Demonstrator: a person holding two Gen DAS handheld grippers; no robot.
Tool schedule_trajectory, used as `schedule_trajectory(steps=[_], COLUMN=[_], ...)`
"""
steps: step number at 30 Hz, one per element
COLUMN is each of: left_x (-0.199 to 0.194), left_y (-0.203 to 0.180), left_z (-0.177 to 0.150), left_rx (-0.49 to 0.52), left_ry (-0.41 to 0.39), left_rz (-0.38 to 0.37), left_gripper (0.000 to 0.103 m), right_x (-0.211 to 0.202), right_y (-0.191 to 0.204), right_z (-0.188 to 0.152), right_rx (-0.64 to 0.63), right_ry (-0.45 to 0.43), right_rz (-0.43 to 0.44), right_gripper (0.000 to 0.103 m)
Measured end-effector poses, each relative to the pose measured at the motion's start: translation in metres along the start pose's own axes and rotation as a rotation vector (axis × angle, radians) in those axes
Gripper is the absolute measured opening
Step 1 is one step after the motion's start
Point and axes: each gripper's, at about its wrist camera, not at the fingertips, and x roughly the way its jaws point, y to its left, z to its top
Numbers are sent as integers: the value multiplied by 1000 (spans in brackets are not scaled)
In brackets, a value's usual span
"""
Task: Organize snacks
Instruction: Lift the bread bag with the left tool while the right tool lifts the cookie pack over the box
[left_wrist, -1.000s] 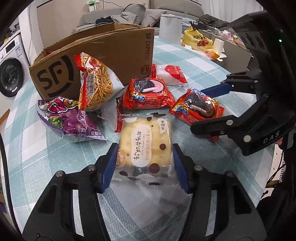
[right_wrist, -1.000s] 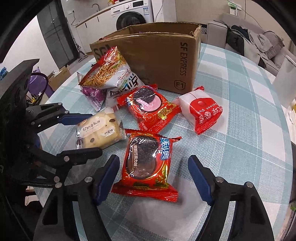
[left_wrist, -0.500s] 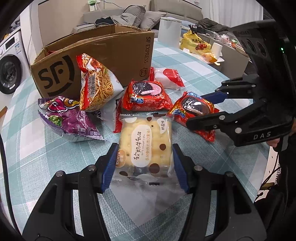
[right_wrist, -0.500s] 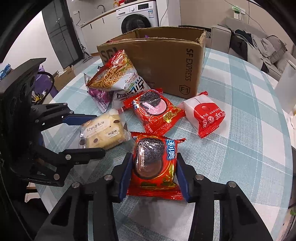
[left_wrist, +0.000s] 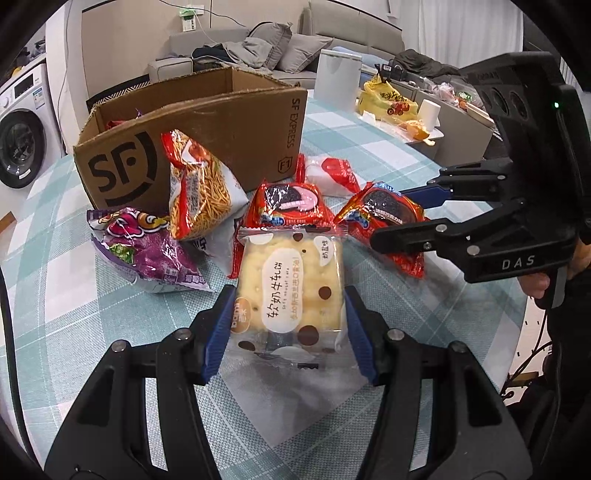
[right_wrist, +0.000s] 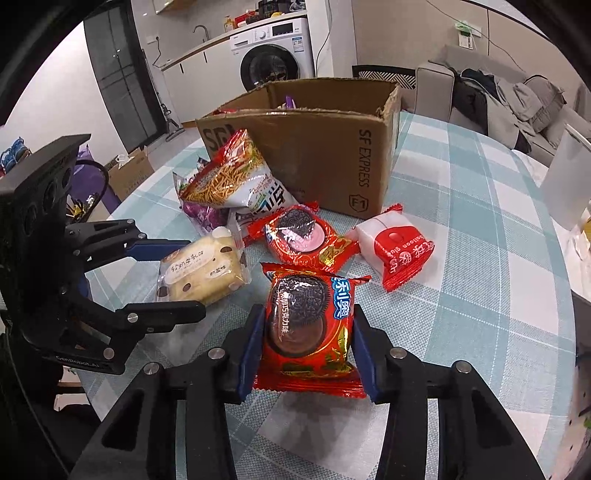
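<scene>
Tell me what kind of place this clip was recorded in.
Most likely a lived-in home, an open living and laundry area. A grey sofa piled with cushions sits behind the checked-cloth table, and a front-loading washing machine stands under a counter with a sink tap.

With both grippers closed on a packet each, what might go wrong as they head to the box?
1. The left gripper squeezes the cracker packet by its sides; the crackers may crack.
2. The right gripper pinches the red cookie packet on slick wrapper; it could slip.
3. The noodle bag leans on the cardboard box and could be knocked over.
</scene>
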Motion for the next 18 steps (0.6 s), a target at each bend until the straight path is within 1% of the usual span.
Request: schedule_trajectory(steps=[18], left_x=[-55], left_y=[8], left_z=[8], left_rx=[-55], left_ry=[-118], left_rz=[11], left_gripper=[54], right_x=[-26], right_y=[-3], right_z=[11], right_rx=[62], right_ry=[-130], right_rz=[25], right_gripper=[45])
